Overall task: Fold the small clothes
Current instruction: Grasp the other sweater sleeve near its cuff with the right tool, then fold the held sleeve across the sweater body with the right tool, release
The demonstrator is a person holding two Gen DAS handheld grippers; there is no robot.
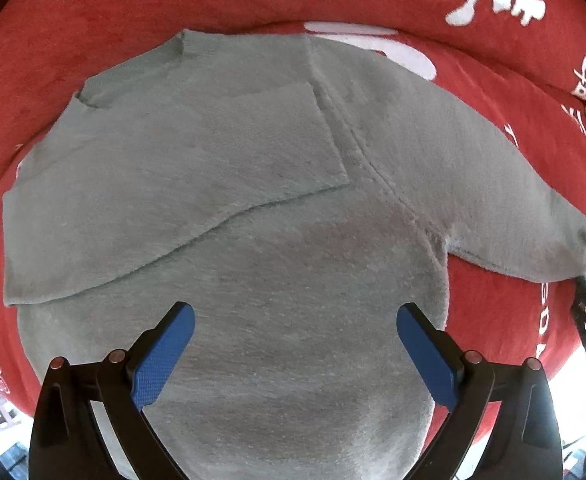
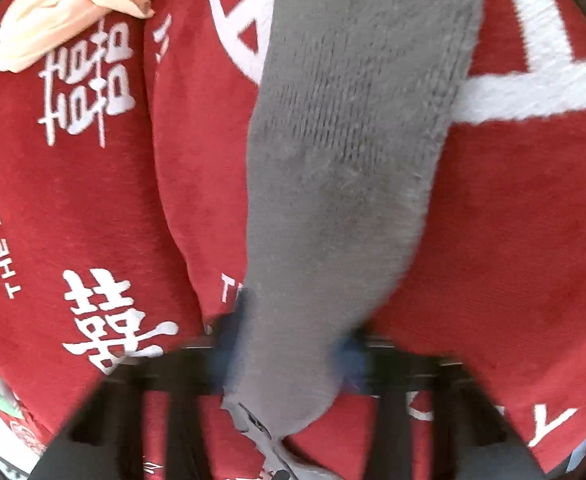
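Pinching the outstretched sleeve (image 2: 333, 168) near its cuff, the right gripper (image 2: 289, 356) readies a fold across the gray sweater (image 1: 253, 240) on the red blanket (image 1: 133, 12) — left gripper (image 1: 295, 344) hovers wide, empty.

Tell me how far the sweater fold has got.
Done: one sleeve already lies folded across the grey sweater on the red blanket. In hand: the right gripper is shut on the other sleeve, which is outstretched. Left: fold that sleeve in, then the body. The left gripper hovers open above.
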